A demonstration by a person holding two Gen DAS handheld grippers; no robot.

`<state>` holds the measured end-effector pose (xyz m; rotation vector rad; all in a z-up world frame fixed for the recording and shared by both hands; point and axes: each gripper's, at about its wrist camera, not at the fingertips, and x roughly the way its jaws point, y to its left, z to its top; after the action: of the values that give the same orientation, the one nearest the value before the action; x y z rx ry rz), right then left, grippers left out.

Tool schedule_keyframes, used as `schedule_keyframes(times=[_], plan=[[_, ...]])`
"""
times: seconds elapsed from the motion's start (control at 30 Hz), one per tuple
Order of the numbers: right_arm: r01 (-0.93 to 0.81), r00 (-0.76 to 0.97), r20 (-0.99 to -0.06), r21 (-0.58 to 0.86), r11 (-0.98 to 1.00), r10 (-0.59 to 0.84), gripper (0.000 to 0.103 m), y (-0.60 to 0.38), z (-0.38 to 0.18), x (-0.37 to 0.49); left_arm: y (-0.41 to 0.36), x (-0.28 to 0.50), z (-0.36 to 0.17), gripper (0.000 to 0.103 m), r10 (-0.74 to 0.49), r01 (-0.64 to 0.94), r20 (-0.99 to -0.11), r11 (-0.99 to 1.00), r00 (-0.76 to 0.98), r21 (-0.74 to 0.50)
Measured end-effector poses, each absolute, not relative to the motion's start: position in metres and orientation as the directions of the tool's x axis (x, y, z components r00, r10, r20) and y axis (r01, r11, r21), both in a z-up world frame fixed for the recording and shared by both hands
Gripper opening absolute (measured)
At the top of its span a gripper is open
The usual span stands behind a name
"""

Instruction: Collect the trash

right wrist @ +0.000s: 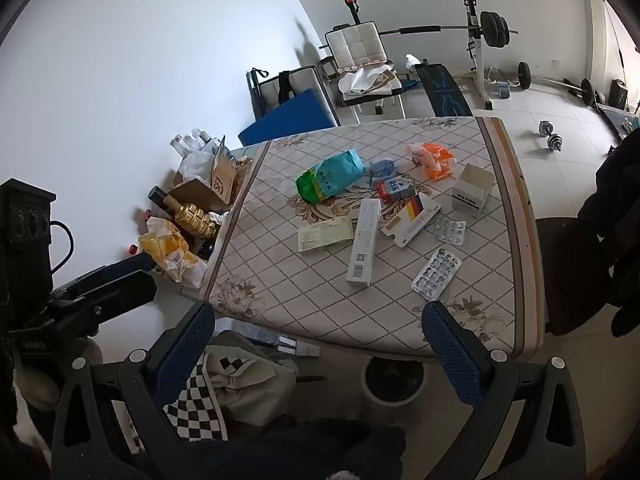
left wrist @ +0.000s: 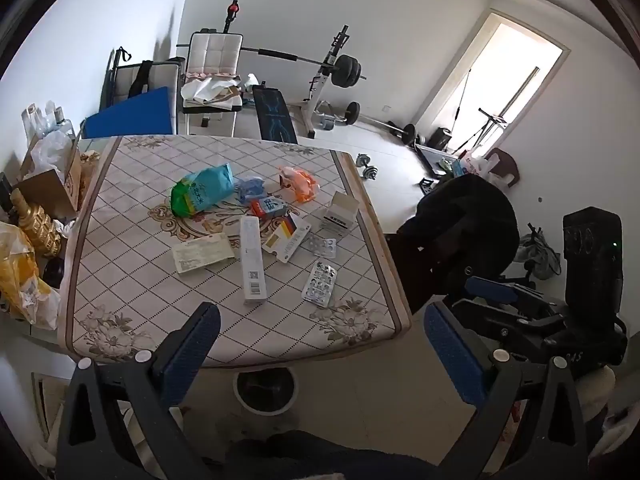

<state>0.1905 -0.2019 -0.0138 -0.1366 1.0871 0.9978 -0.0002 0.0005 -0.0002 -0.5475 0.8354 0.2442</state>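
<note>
Both claws (left wrist: 320,344) (right wrist: 320,344) gape before the littered table (left wrist: 120,240) in a gym-equipment room.

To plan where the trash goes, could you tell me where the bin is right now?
The bin stands on the floor under the table's near edge, low centre in both wrist views.

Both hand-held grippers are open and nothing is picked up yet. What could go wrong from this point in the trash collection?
1. The blister packs lie flat on the tablecloth; the fingers may slide over them or pinch the cloth instead.
2. The long white box lies close among the striped box and paper slip, so grabbing one could push its neighbours.
3. The bin sits partly under the table edge, so dropped pieces could miss it.
</note>
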Motion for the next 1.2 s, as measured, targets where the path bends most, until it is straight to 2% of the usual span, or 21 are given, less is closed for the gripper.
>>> schedule_keyframes(times=[0.4,1.2], plan=[[-0.721,0.071,-0.77,0.4,0.566,0.634,0.103,-0.2,-0.007,0.184,0.002,-0.007,-0.007,0.103,-0.06,-0.389,-0.74,0.821,0.67,-0.418],[-0.73,0.076,-0.766,0.393,0.559,0.639,0.103,-0.204,-0.009,0.18,-0.004,-0.012,0.002,0.103,-0.028,-0.375,-0.748,0.852,0.664,-0.365]])
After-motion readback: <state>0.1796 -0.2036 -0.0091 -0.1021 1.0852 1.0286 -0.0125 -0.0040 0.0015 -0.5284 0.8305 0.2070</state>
